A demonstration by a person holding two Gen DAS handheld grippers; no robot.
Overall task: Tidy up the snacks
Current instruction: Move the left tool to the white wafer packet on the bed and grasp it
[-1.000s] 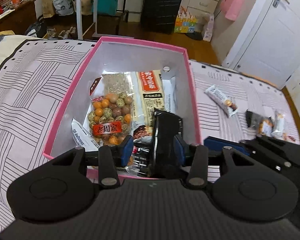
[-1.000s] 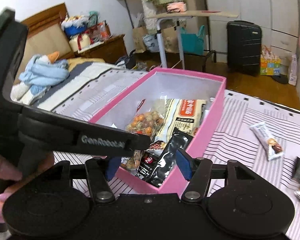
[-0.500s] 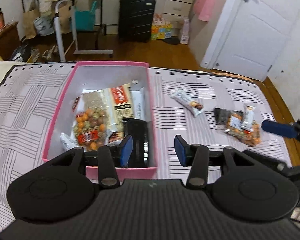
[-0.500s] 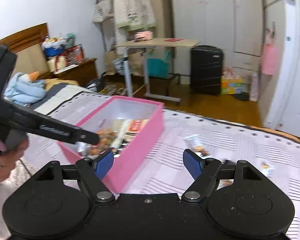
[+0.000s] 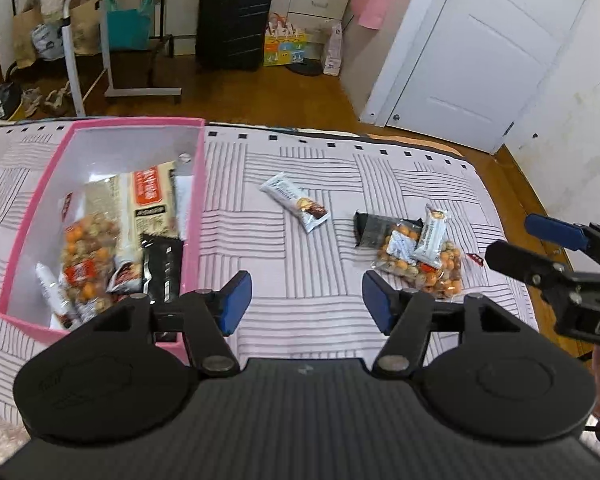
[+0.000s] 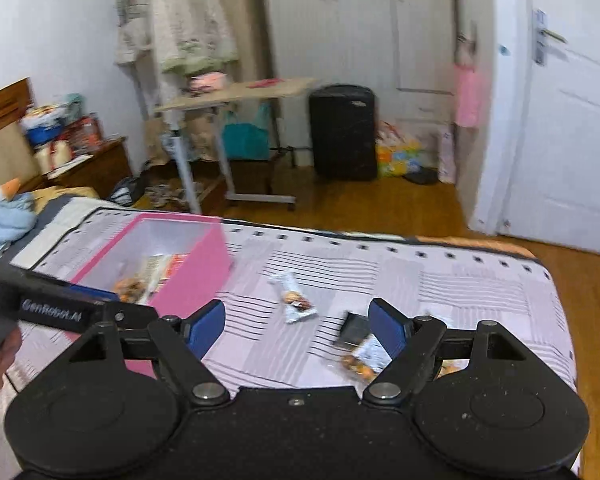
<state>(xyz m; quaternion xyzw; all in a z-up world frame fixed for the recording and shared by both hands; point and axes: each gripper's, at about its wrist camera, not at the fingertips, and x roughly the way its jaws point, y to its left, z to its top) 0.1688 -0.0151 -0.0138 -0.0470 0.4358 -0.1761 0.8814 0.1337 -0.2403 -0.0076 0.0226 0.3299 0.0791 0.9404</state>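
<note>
While my left gripper (image 5: 304, 300) hangs over the bed (image 5: 300, 272) just right of the pink box (image 5: 192, 216), its jaws have just been opening — nothing between them. My right gripper (image 6: 298, 322) stands wide and empty too. Several snacks lie in the box; a white bar (image 5: 294, 201) and a small pile of packets (image 5: 414, 250) lie on the striped cover.

The left gripper (image 5: 303, 300) no longer pinches the black packet (image 5: 162, 270), which now lies in the pink box (image 5: 198, 200) at frame left; its jaws have just opened, empty. The right gripper (image 6: 298, 322) has opened too.
</note>
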